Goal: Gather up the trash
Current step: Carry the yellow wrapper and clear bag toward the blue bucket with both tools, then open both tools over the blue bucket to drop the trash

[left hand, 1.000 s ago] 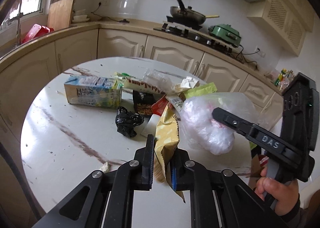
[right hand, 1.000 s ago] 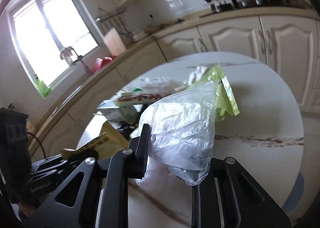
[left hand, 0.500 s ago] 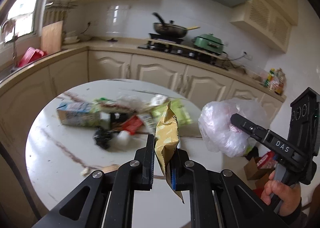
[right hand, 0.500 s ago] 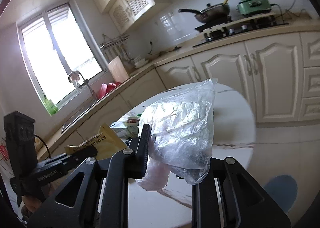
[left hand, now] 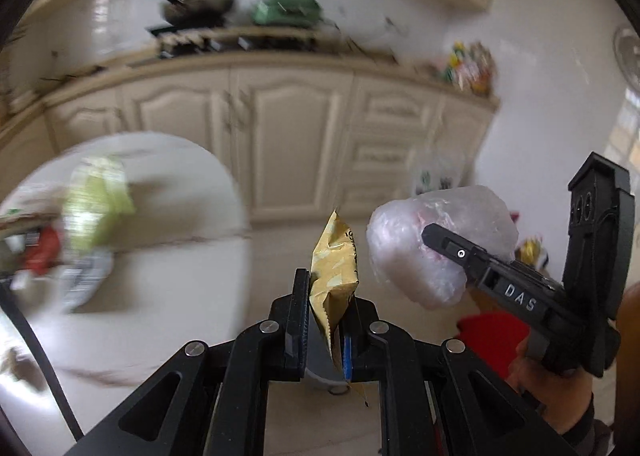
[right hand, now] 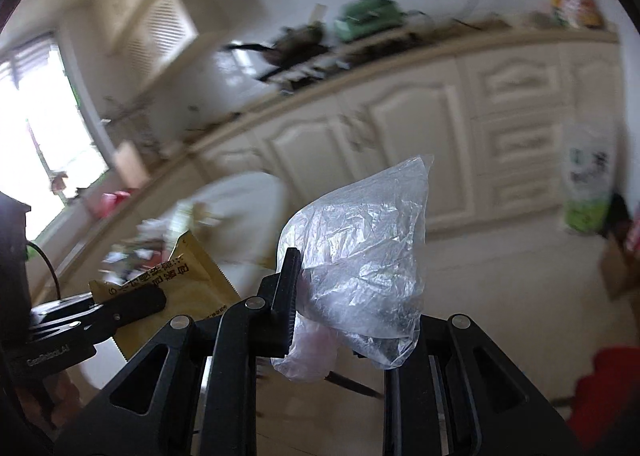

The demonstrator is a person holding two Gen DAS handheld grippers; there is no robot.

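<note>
A: What does each hand hold?

B: The left gripper (left hand: 326, 316) has its fingers clamped on a gold wrapper (left hand: 334, 268), which stands up between them. The right gripper (right hand: 340, 304) has its fingers closed on a clear bag (right hand: 364, 256). Both are in the air, beside the bench (left hand: 168, 256), where more trash (left hand: 96, 196) lies

A: How will they handle?

B: I think both are very light and soft. The wrapper is thin and a little stiff, so a grip on its lower edge is enough. The bag is crumpled and slippery; it is better to take a thick fold, because one thin layer can slide out
</note>
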